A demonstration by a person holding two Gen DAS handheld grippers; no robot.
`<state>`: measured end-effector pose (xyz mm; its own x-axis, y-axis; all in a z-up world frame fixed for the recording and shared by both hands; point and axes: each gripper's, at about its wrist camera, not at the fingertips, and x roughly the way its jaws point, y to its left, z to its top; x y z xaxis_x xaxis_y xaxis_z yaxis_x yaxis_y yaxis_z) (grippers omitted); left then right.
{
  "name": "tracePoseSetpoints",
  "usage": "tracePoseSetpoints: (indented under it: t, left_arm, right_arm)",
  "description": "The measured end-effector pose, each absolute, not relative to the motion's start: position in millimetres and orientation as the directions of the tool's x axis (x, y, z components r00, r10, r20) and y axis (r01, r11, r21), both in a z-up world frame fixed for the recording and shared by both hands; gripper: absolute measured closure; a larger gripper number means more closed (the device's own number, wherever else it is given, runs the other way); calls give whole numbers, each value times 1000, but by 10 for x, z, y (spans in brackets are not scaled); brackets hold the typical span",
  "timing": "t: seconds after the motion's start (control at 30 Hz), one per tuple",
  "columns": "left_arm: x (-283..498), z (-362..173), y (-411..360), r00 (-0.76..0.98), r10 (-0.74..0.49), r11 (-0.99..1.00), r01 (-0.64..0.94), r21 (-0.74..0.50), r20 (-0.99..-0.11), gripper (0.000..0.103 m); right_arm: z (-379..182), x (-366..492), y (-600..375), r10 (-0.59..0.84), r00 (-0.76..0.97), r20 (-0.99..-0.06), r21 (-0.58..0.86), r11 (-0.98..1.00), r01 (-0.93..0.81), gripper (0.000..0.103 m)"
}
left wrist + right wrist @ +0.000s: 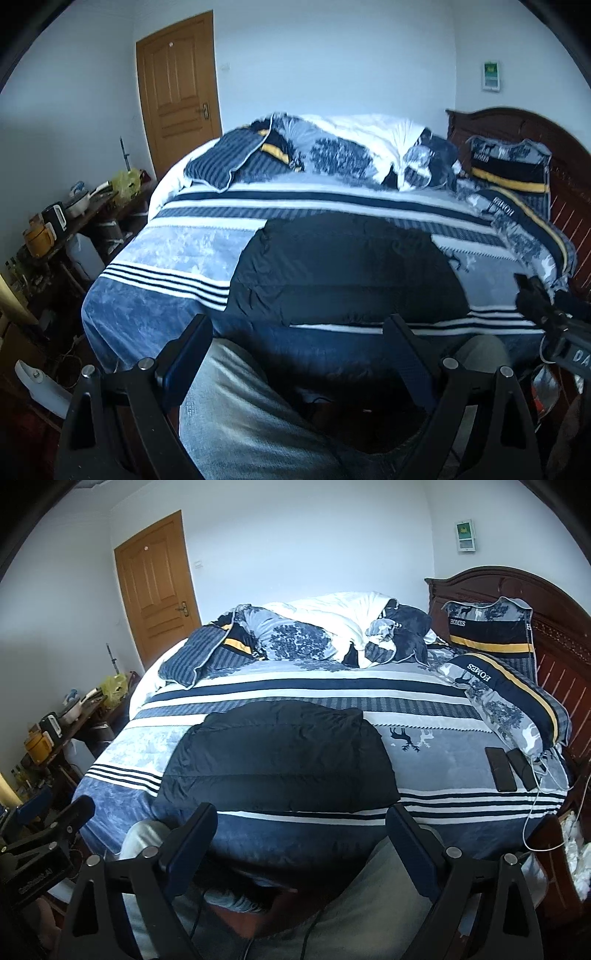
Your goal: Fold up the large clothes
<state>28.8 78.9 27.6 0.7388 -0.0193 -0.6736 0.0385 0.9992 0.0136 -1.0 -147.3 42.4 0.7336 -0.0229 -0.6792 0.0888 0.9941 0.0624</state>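
Observation:
A dark navy padded garment lies folded into a broad rectangle on the blue-and-white striped bedspread; it also shows in the right wrist view. My left gripper is open and empty, held back from the bed's near edge above the person's grey trousers. My right gripper is open and empty too, just short of the garment's near edge. The right gripper's body shows at the right edge of the left wrist view; the left gripper's body shows at the lower left of the right wrist view.
Rumpled duvet and pillows pile at the far side. Two phones with a cable lie on the bed's right. A wooden headboard stands right, a cluttered side table left, a wooden door behind.

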Motion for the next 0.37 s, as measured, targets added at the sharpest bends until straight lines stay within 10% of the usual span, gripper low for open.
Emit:
tracePoseSetpoints:
  t: [0.37]
  left_arm:
    - [1337, -290, 667, 669, 19, 997, 45, 66, -743, 10]
  right_arm:
    - [-189, 818, -2010, -30, 620, -784, 97, 981, 169, 9]
